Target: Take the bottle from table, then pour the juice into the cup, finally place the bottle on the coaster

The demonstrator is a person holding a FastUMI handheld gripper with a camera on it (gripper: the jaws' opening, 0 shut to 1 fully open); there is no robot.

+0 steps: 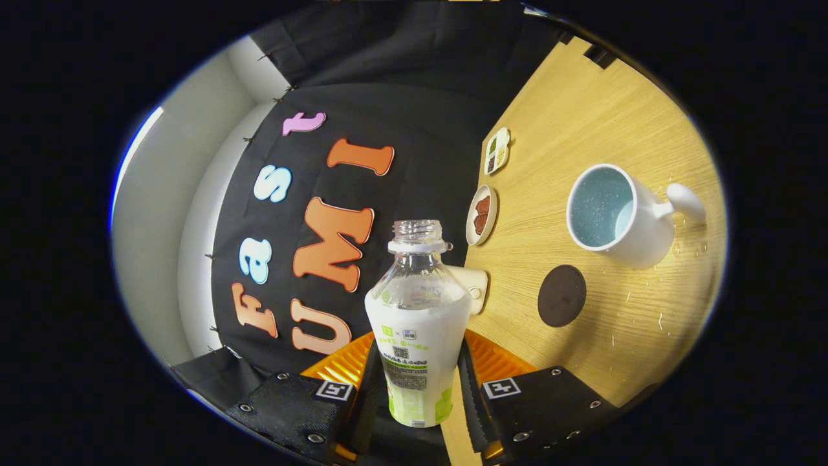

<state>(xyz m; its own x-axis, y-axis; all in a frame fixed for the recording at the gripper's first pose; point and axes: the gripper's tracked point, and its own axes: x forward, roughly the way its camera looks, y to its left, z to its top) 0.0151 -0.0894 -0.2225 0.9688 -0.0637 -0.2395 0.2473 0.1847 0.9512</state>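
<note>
Bottle (pixel 418 330), uncapped with white juice low inside, sits at lower centre of the gripper view, pinched by the gripper (pixel 419 388) with its 2 fingers pressing either side. At right on the tilted wooden table (pixel 621 116) stand the white cup (pixel 618 217) and, below it, the dark round coaster (pixel 561 295); 2 small dishes (pixel 489 188) lie along the table's edge.

You held a clear bottle (pixel 419 317) with a white-and-green label, white liquid inside, clamped in the gripper (pixel 419 382). You faced a light wood-grain table (pixel 582 116). On it stood a white cup (pixel 621 217) with a pale blue interior, a dark brown round coaster (pixel 561 295), a cream plate (pixel 482 215) with reddish-brown contents, and a cream tray (pixel 497 150) holding dark and greenish fillings.
</note>
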